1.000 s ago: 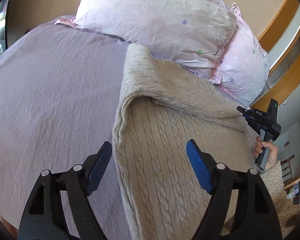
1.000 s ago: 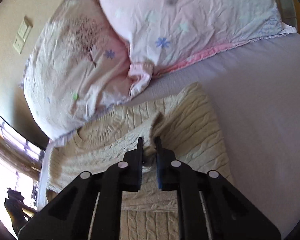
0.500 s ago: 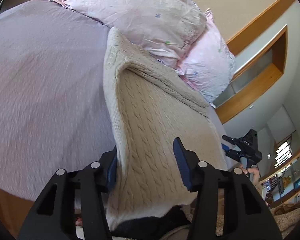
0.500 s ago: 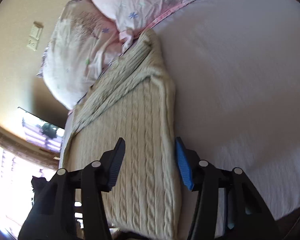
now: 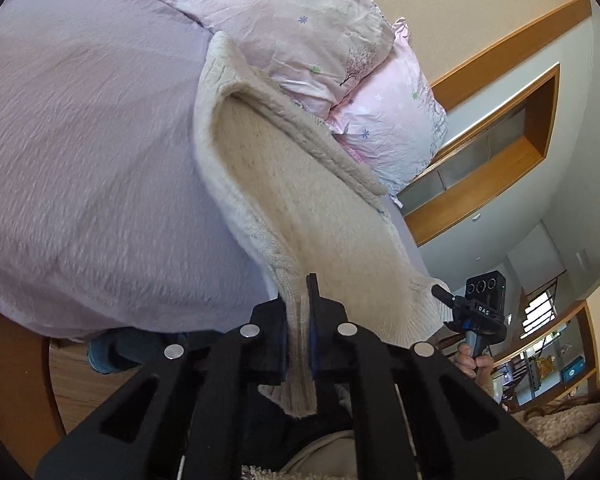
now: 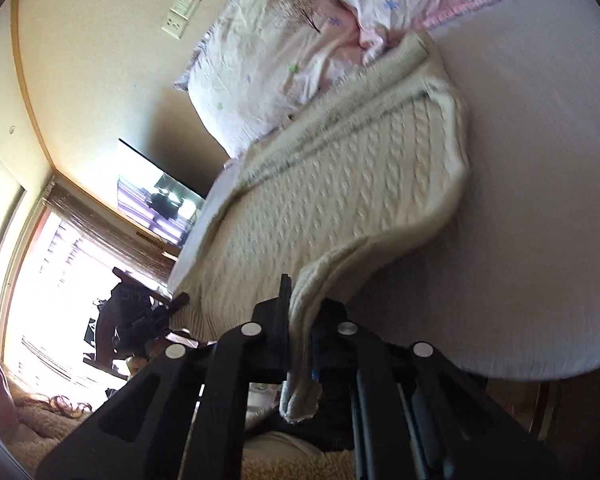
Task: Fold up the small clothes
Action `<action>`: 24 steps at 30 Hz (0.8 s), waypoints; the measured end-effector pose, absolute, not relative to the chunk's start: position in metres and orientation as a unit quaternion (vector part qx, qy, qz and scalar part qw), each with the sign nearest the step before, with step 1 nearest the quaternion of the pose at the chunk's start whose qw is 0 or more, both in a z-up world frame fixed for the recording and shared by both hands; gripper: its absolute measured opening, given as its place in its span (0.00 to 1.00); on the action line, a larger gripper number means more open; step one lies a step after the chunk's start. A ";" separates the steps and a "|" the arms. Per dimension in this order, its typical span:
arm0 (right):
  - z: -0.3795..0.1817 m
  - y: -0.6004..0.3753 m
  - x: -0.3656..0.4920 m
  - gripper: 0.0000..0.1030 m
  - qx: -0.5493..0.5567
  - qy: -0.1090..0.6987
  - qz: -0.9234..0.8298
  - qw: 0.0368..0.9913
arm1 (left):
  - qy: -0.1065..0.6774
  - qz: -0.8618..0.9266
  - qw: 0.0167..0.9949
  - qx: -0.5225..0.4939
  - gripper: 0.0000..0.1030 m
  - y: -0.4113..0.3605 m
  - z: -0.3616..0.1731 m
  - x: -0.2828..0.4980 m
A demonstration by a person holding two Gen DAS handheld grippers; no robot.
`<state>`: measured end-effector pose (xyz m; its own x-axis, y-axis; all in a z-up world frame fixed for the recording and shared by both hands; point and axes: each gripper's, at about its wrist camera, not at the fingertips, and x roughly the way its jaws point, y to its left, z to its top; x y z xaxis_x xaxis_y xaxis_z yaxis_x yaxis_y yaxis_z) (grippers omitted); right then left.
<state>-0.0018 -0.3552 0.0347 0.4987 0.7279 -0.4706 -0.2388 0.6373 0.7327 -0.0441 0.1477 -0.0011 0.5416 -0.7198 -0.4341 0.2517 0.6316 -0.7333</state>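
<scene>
A cream cable-knit sweater (image 5: 296, 196) lies on the lilac bed, its far end against the pillows. My left gripper (image 5: 298, 304) is shut on the sweater's near hem, which hangs down between the jaws. The sweater also shows in the right wrist view (image 6: 332, 184). My right gripper (image 6: 300, 308) is shut on the other near corner of the hem. The right gripper also shows in the left wrist view (image 5: 476, 312), held in a hand at the sweater's right corner. The near edge is lifted off the bed.
Two pink floral pillows (image 5: 312, 28) lie at the head of the bed (image 5: 80, 152). The wooden bed frame (image 5: 12, 364) runs along the near edge. A wall outlet (image 6: 180, 12) and a bright window (image 6: 52, 280) show in the right wrist view.
Both grippers were open around the sweater's near edge half a second ago. Now both have closed on the hem and raised it. A second ago the right gripper was pinching a fold farther up.
</scene>
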 end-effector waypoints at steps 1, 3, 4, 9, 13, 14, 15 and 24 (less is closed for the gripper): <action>0.048 -0.359 0.011 0.07 0.307 0.383 0.300 0.818 | 0.369 -0.298 0.824 -0.311 0.07 0.149 0.008 -0.034; 0.072 -0.366 0.041 0.07 0.317 0.343 0.301 0.832 | 0.345 -0.299 0.833 -0.313 0.07 0.151 0.032 -0.003; 0.081 -0.369 0.060 0.07 0.322 0.326 0.297 0.837 | 0.334 -0.293 0.839 -0.314 0.07 0.153 0.043 0.015; 0.094 -0.377 0.191 0.07 0.355 0.300 0.232 0.855 | 0.310 -0.213 0.855 -0.356 0.07 0.150 0.066 0.153; 0.048 -0.387 0.276 0.15 0.372 0.367 0.121 0.844 | 0.374 -0.139 0.863 -0.311 0.07 0.129 0.043 0.252; 0.037 -0.387 0.286 0.21 0.370 0.387 0.092 0.840 | 0.396 -0.131 0.852 -0.315 0.07 0.126 0.034 0.265; 0.032 -0.388 0.291 0.44 0.364 0.402 0.065 0.838 | 0.418 -0.127 0.839 -0.325 0.07 0.126 0.027 0.272; 0.054 -0.398 0.256 0.96 0.337 0.282 0.104 0.892 | 0.402 -0.120 0.854 -0.308 0.81 0.163 0.043 0.235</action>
